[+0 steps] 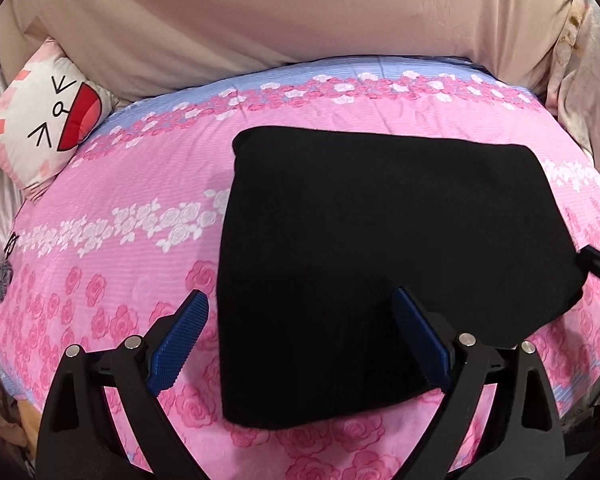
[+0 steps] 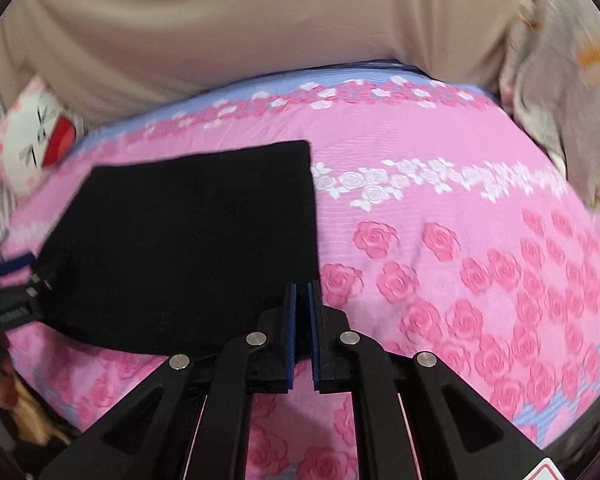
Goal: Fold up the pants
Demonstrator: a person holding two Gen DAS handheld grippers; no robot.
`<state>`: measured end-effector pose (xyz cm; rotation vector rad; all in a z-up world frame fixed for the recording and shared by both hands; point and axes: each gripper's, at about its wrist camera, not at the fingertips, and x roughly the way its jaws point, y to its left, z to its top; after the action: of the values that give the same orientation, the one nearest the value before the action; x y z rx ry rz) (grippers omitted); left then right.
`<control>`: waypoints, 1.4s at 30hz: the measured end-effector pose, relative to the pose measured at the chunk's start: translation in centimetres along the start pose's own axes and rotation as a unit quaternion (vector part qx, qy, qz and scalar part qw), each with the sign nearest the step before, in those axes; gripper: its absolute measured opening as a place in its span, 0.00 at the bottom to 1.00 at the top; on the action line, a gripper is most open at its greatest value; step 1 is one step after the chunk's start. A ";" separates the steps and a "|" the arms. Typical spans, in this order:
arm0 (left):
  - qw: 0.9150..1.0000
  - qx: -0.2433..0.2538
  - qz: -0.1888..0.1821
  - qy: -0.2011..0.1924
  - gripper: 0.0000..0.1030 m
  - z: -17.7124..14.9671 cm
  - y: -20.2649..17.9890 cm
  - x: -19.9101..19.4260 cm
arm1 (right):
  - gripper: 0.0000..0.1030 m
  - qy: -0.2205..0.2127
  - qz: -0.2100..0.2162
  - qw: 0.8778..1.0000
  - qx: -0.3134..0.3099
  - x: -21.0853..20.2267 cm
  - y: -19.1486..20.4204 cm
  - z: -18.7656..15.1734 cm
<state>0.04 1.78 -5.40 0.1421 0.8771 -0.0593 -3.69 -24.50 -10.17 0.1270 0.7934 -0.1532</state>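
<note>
Left gripper [image 1: 300, 344] fingers are gaping wide over the near edge of the folded black pants [image 1: 380, 232] lying on the pink floral bed [image 1: 140, 184]. Right gripper [image 2: 302, 312] fingers are sitting clenched and empty beside the pants' near corner. Soft, limp, light cloth likely; pinching corners is looking best.

A bed [image 1: 148, 184] is covered by a pink sheet printed with roses. Black folded pants [image 1: 380, 220] are laid flat on it, near the front edge. A cartoon-face cushion [image 1: 48, 116] is placed at the far left corner.
</note>
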 end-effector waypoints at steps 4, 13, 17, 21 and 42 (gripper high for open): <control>1.000 -0.006 0.004 -0.002 0.88 -0.3 0.2 -0.5 | 0.06 -0.018 0.005 1.000 0.001 -2.0 0.2 0.3; 1.000 -0.012 0.007 -0.013 0.89 -0.5 0.0 -1.8 | 0.06 -0.016 0.030 0.999 -0.024 -2.7 3.0 -0.1; 1.000 -0.016 0.008 -0.012 0.89 -0.5 0.4 -1.8 | 0.07 -0.019 0.026 0.999 -0.029 -3.1 3.6 -0.2; 1.000 -0.020 0.011 -0.010 0.89 -0.6 0.6 -1.7 | 0.09 -0.020 0.019 0.999 -0.030 -3.3 3.7 -0.6; 0.977 -0.152 -0.147 0.032 0.95 -0.9 7.2 -0.2 | 0.76 -0.029 -0.016 0.999 0.006 -3.2 0.1 0.2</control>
<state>0.00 8.99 -5.13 -0.2752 0.9552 -0.1957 -5.74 -24.17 -7.71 0.1200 0.7369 -0.1915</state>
